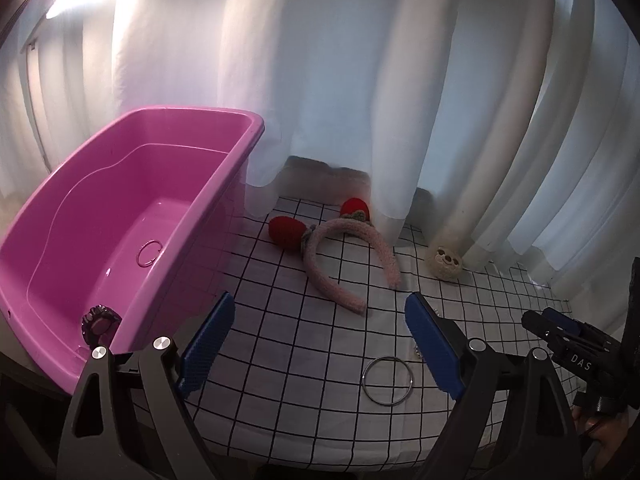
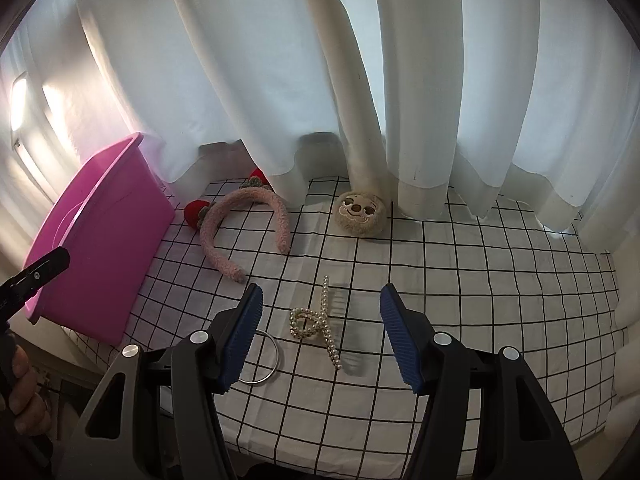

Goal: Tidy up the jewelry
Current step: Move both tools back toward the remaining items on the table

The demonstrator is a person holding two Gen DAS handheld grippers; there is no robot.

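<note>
Your left gripper (image 1: 320,344) gapes, empty | your right gripper (image 2: 320,334) spread, unclenched, above one pearl clip (image 2: 316,322) lower centre | one metal ring (image 1: 387,379), one headband (image 2: 244,232), one plush face (image 2: 359,212) | pink tub (image 1: 120,216) left: two pieces | checked worktop (image 2: 480,280) bare right.

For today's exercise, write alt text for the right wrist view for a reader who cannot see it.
An open right gripper hovers over a pearl hair clip on a black-gridded white cloth, a metal ring beside it. Farther back lie a fuzzy pink headband and a round plush face, with a pink tub at left.
</note>
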